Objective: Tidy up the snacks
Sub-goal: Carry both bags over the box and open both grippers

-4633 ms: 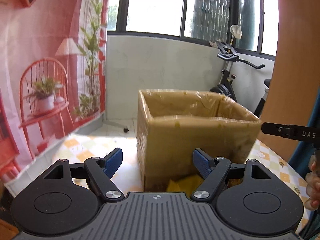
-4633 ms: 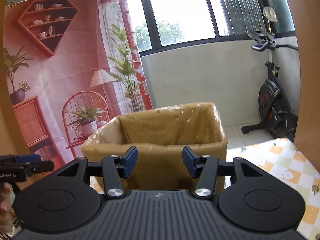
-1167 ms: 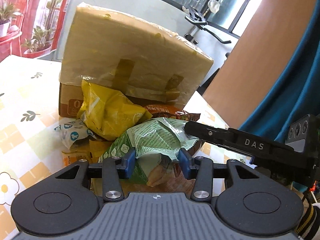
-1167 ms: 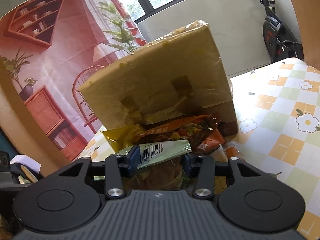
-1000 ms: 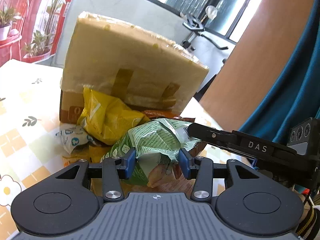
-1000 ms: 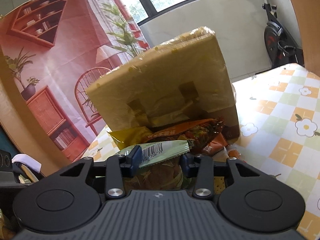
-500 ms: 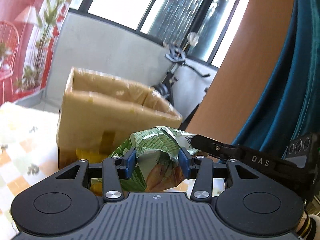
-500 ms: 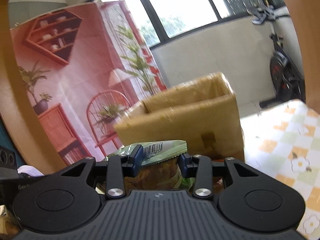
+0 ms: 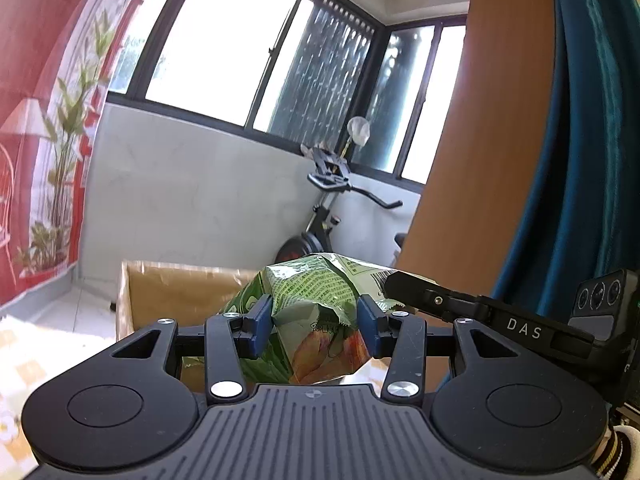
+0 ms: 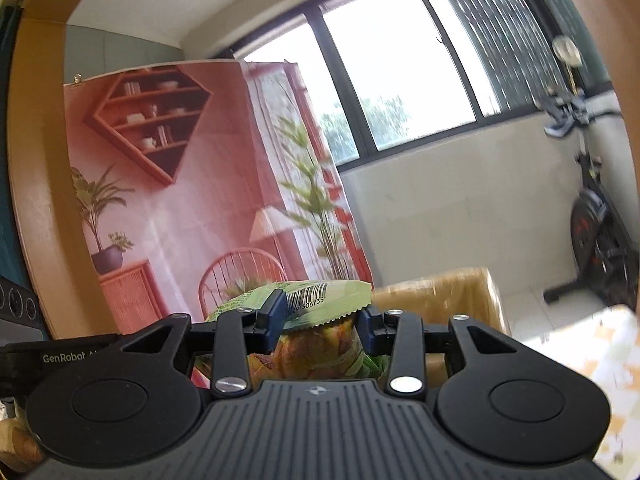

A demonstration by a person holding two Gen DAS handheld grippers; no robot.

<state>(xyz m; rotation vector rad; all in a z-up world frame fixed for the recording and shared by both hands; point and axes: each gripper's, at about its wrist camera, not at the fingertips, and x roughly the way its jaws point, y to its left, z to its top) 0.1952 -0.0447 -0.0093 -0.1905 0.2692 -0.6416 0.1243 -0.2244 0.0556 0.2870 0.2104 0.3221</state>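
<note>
A green snack bag is held up in the air between both grippers. My left gripper is shut on one end of it, its blue pads pressing the crumpled foil. My right gripper is shut on the other end, where the barcode strip of the green snack bag shows. The right gripper's black arm reaches in from the right in the left wrist view. Behind and below stands the open cardboard box, lined with plastic, also seen as the cardboard box in the right wrist view. The other snacks are out of view.
The table with its checked flower cloth shows at the right edge. An exercise bike stands beyond the box by the white wall. A red printed backdrop hangs at the left, and a blue curtain at the right.
Both grippers have risen together with the green bag, from the snack pile in front of the box to above the box rim. The pile has dropped out of view.
</note>
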